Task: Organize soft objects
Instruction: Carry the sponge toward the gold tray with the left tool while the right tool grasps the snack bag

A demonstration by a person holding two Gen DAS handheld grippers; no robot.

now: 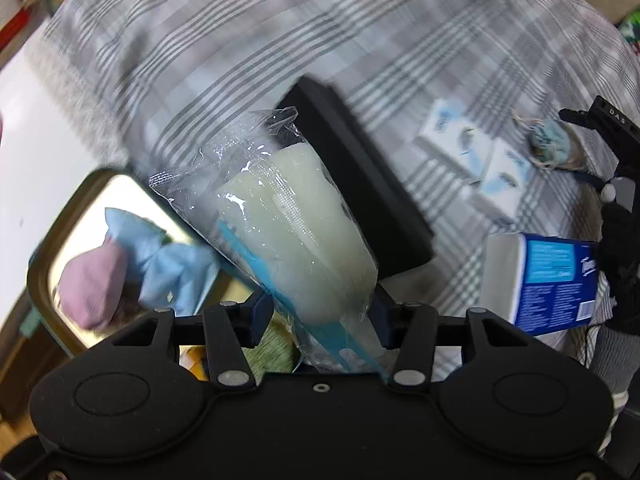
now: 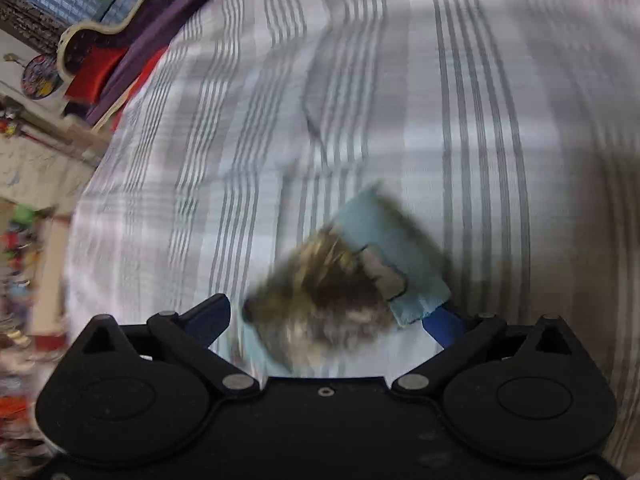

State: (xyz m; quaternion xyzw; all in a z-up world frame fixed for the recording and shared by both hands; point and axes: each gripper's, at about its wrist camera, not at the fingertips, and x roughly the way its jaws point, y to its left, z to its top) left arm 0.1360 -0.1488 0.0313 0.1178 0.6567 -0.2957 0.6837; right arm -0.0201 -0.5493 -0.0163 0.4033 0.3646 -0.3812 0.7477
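Counts: one bagged sponge [image 1: 298,224], two small white tissue packs [image 1: 476,156] side by side, one bigger blue tissue pack [image 1: 548,280], one black box [image 1: 360,184], one gold-rimmed tray [image 1: 60,248] with a pink cloth [image 1: 94,284] and a blue cloth [image 1: 168,260] in it, all on a grey plaid bedsheet [image 1: 248,48]. Sponge is pale whitish-yellow, in crinkly clear plastic with a blue strip along one edge, held up tilted above the tray's near corner. Left gripper [image 1: 318,312] jaws pinch the bag's lower end. Right gripper [image 2: 328,316] jaws spread wide, with a blurred brown-and-light-blue fuzzy thing [image 2: 348,276] lying between them on the sheet; contact unclear from blur.
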